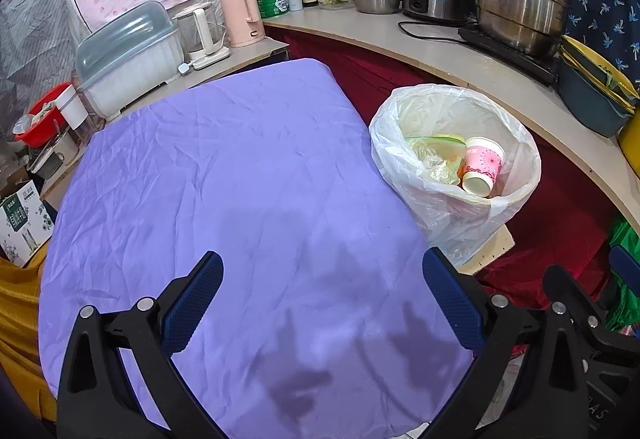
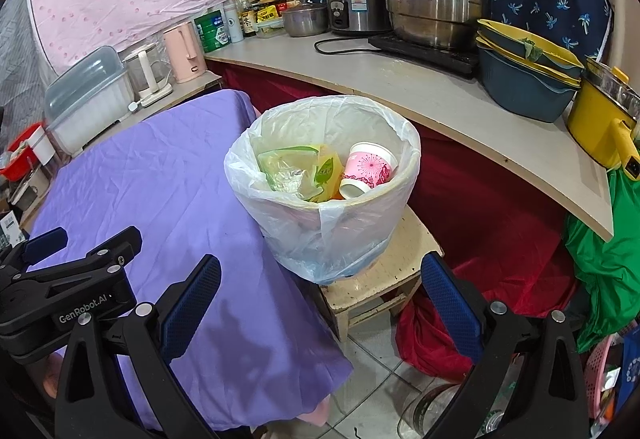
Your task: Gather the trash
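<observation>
A pink paper cup (image 2: 368, 169), a green-and-yellow snack wrapper (image 2: 324, 175) and clear plastic packaging (image 2: 286, 175) lie inside the bin lined with a white plastic bag (image 2: 320, 235), which stands on a small cream stool (image 2: 380, 279) just beside the right edge of the table draped in a purple cloth (image 1: 240, 179). The left gripper (image 1: 322, 299) hangs over the cloth with its jaws spread wide and empty. The right gripper (image 2: 320, 303) is likewise wide apart and holds nothing, facing the bin from the table's near corner.

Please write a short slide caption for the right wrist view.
Open right gripper faces the lined bin on a stool, holding a pink cup and wrappers.
</observation>
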### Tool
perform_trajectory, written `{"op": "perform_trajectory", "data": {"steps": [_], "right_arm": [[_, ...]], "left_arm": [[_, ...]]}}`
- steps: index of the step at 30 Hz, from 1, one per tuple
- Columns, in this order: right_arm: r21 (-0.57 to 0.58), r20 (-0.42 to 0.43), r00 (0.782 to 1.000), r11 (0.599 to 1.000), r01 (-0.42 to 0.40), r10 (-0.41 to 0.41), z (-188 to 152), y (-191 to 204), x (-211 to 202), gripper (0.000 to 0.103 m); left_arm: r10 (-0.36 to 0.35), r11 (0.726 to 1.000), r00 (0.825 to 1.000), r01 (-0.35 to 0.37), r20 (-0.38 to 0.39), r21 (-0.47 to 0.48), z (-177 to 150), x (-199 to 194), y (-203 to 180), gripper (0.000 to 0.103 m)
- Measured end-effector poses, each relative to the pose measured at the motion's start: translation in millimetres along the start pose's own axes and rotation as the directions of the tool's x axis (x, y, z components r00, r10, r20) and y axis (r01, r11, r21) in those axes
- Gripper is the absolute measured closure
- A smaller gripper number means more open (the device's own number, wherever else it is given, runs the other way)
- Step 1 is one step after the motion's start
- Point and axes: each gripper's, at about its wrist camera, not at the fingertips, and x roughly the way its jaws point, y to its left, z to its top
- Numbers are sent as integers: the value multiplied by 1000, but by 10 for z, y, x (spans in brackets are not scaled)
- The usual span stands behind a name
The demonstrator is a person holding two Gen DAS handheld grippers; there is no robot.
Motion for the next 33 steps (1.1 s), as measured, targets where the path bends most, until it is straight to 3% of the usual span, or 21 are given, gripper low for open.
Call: {"op": "perform_trajectory", "data": {"steps": [33], "right_arm": [[1, -1, 1000, 1000, 0, 0, -14, -13, 11, 7]], "left_arm": [[-8, 1000, 1000, 8, -21, 19, -50, 4, -25, 8]]}}
